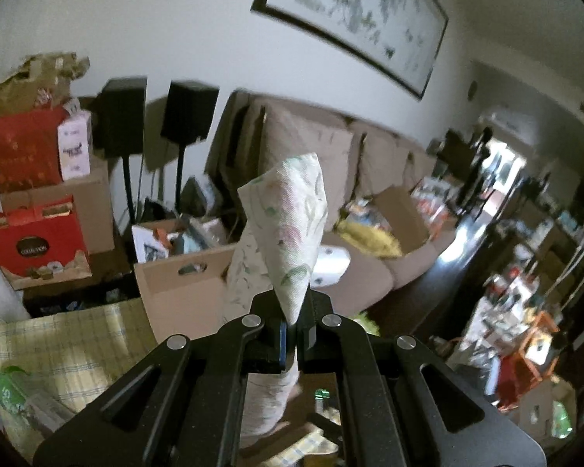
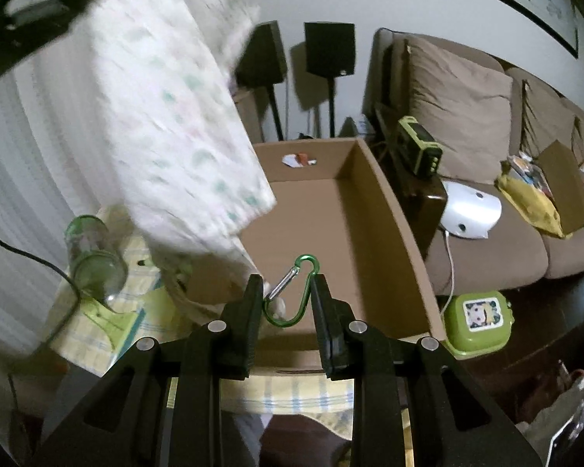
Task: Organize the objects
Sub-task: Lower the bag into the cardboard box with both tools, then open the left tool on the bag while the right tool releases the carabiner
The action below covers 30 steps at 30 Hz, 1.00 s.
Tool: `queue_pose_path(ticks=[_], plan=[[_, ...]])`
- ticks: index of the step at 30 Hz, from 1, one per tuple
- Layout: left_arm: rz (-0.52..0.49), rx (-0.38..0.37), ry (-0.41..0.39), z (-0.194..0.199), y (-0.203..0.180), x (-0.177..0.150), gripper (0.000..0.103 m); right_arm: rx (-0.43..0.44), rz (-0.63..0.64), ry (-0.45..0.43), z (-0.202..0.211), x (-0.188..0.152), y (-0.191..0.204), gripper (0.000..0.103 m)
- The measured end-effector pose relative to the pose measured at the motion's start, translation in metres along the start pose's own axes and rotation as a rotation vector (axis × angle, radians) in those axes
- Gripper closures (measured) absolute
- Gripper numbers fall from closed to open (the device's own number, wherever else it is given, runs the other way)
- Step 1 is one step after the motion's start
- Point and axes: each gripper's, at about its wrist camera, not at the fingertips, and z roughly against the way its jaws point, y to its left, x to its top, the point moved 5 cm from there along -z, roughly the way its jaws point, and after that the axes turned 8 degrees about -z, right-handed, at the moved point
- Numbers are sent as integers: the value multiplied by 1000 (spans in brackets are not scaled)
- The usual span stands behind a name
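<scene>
My left gripper (image 1: 290,325) is shut on a corner of a white floral-print pack (image 1: 288,229), lifted in the air; the rest of the pack hangs below. The same pack (image 2: 163,116) shows blurred at upper left in the right wrist view, above an open cardboard box (image 2: 385,210). My right gripper (image 2: 287,292) is shut on a green carabiner (image 2: 292,292), held over the box's near edge. The box holds a small white and red item (image 2: 299,160) at its far end.
A clear green bottle (image 2: 91,249) lies on the yellow checked cloth (image 2: 292,393) left of the box. A green lunchbox (image 2: 479,317) sits right of it. A brown sofa (image 2: 486,241) with a white device (image 2: 471,214), speakers (image 2: 329,48) and stacked boxes (image 1: 35,241) surround.
</scene>
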Motion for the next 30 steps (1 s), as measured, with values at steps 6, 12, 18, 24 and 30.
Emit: queue_pose_path(ticks=[6,12,18,24,30], plan=[[-45,113,153,-82,12,-27,86,-16,-20,21,-11,-3,-12,79],[-51,196,183,-96,29,-49,38,-26,-19,33,-20,-4,-16,79],[-7,190,176,-83,51,-56,37,-24,-25,48,-33,-4,-15,79],[26,200,158,-65,68,-67,31,-36,-19,61,-47,-2,-14,79],[75,190,149,-49,79,-87,28,-62,-18,69,-60,-1,-21,79]])
